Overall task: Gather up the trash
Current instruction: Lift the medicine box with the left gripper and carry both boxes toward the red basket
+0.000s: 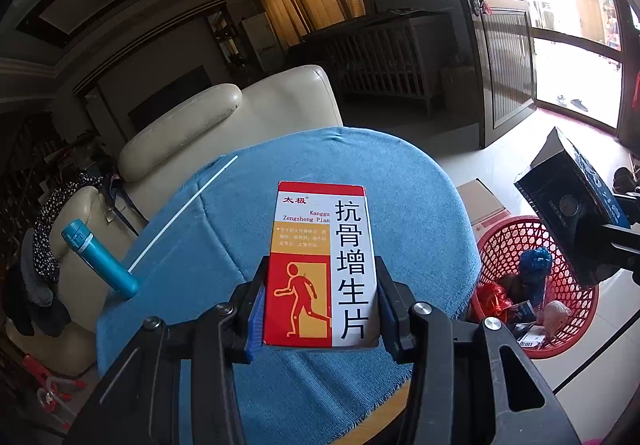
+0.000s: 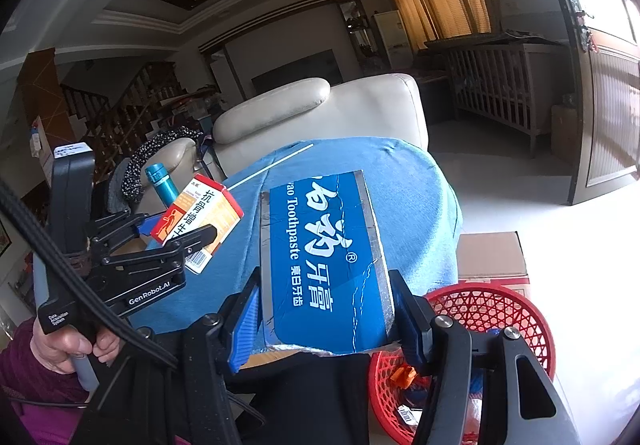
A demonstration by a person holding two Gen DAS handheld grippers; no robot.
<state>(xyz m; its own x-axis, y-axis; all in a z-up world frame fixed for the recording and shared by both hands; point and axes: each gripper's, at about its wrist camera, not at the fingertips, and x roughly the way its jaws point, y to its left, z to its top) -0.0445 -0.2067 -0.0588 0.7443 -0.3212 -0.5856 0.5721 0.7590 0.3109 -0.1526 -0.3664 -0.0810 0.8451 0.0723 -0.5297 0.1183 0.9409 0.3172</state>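
Observation:
My left gripper is shut on a red, white and orange medicine box and holds it above the round table with the blue cloth. The same box shows in the right wrist view, held by the left gripper. My right gripper is shut on a blue toothpaste box, held over the table's right edge. In the left wrist view that box hangs above a red mesh basket on the floor, which holds several pieces of trash.
A teal bottle lies at the table's left edge, and a thin white stick lies on the cloth. A cream sofa stands behind the table. A cardboard box sits on the floor beside the basket.

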